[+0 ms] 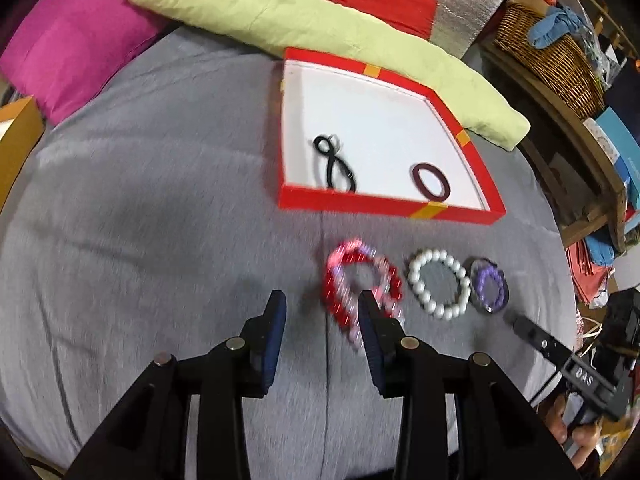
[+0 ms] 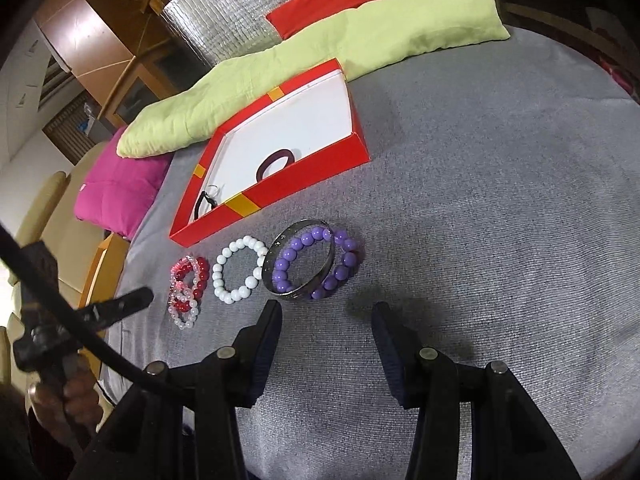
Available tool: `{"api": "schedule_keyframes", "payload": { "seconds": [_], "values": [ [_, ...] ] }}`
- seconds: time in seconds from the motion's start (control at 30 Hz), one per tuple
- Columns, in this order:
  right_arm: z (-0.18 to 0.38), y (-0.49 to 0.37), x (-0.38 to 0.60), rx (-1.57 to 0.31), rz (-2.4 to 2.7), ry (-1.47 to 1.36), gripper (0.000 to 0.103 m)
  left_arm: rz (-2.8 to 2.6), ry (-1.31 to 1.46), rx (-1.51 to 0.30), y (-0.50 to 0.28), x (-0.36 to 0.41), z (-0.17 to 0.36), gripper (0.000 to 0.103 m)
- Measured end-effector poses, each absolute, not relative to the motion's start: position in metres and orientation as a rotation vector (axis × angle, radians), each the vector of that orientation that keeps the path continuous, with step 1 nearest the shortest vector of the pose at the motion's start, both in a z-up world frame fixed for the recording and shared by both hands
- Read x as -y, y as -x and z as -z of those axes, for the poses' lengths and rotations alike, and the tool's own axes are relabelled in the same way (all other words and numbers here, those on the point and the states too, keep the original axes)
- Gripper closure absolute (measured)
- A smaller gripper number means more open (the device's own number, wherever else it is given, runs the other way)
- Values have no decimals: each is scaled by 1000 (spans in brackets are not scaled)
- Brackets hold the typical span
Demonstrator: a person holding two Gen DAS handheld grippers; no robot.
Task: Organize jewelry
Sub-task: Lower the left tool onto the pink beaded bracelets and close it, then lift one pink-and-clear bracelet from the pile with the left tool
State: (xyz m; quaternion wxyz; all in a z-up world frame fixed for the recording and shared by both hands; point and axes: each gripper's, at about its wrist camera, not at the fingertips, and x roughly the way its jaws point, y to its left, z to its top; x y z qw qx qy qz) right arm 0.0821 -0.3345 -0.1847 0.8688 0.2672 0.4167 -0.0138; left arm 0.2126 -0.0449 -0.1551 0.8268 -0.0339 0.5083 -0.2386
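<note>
I keep the left gripper (image 1: 322, 312) nearest the red-pink bracelets (image 1: 362, 284), which lie just in front of the red box (image 1: 384, 204). Jaws are narrow and empty; the bracelets' long axis runs toward me, past the right-side finger. Right gripper (image 2: 326, 314) is half open, empty, near the purple bracelet (image 2: 320, 264).

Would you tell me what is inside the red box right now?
The red box holds a black hair tie and a dark maroon ring-shaped band. Its front wall hides the black tie's lower end.
</note>
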Motion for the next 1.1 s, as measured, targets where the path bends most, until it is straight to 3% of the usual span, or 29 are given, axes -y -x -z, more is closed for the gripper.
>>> {"api": "schedule_keyframes", "payload": {
  "seconds": [0.2, 0.3, 0.43, 0.77, 1.1],
  "values": [
    [185, -83, 337, -870, 30, -570, 53, 533, 52, -1110, -244, 64, 164, 66],
    [185, -83, 338, -869, 31, -569, 53, 553, 36, -1151, -248, 70, 171, 85],
    [184, -82, 342, -863, 38, -575, 53, 562, 4, -1138, -234, 67, 172, 94],
    [184, -82, 343, -863, 46, -582, 53, 530, -30, -1122, -189, 22, 173, 94],
    [177, -80, 336, -854, 43, -565, 53, 517, 9, -1004, -208, 6, 137, 94]
  ]
}}
